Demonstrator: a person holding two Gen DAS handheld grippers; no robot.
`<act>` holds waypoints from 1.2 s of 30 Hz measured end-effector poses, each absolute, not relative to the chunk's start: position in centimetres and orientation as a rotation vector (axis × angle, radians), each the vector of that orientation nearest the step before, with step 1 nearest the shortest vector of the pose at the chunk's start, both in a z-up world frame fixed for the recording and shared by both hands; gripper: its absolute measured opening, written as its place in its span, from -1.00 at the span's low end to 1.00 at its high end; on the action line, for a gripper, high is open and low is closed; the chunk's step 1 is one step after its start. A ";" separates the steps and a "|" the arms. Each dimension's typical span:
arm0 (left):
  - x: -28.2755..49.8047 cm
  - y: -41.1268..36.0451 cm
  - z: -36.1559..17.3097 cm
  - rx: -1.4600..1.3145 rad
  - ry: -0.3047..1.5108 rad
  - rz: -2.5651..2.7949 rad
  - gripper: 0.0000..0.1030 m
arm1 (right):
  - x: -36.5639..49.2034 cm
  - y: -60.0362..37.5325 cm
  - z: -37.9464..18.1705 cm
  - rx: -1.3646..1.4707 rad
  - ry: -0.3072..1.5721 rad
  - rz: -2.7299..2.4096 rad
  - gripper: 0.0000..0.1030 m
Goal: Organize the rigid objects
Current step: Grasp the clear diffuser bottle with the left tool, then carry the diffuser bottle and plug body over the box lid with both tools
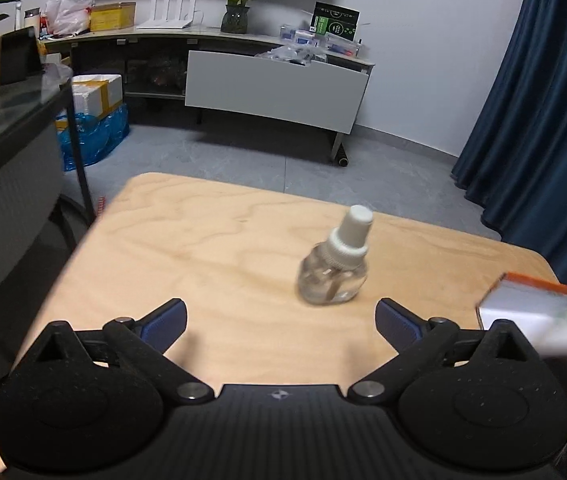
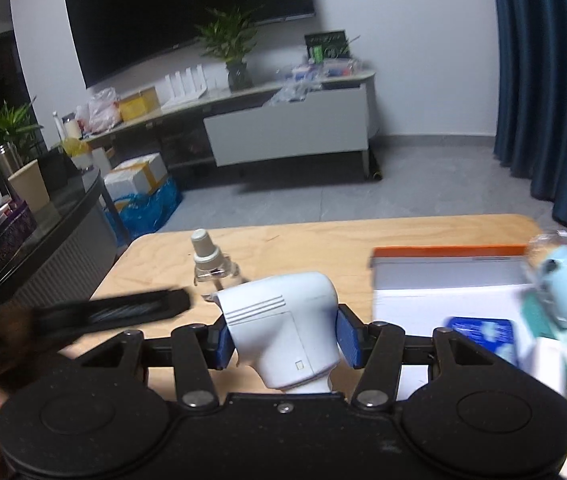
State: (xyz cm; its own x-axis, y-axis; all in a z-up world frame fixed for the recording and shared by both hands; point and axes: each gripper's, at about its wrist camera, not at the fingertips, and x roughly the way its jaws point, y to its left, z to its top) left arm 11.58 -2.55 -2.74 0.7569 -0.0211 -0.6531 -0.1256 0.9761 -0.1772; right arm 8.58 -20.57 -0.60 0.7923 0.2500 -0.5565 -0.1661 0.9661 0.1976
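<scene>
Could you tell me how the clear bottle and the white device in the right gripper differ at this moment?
The clear bottle stands free on the wooden table; the white device is clamped between the right gripper's fingers. The bottle is see-through glass or plastic with a pale cap; the device is opaque white with ribbed lines. The open left gripper holds nothing. Both are small and rigid.

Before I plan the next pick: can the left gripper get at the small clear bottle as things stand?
Probably yes. The left gripper is open and empty, and the clear bottle stands upright just ahead, slightly right of centre, with bare wooden table between them. The white box sits off to the right.
</scene>
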 end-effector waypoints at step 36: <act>-0.4 -3.4 1.1 -0.137 0.719 0.089 -0.09 | -0.1 -20.3 0.3 0.145 0.607 0.309 0.20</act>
State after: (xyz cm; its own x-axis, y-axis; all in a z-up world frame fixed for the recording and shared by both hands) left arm -0.43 -3.41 1.09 0.7495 0.0338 -0.6611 -0.1280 0.9873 -0.0946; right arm -0.07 -20.31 0.33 0.7773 0.3270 -0.5374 -0.2426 0.9440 0.2235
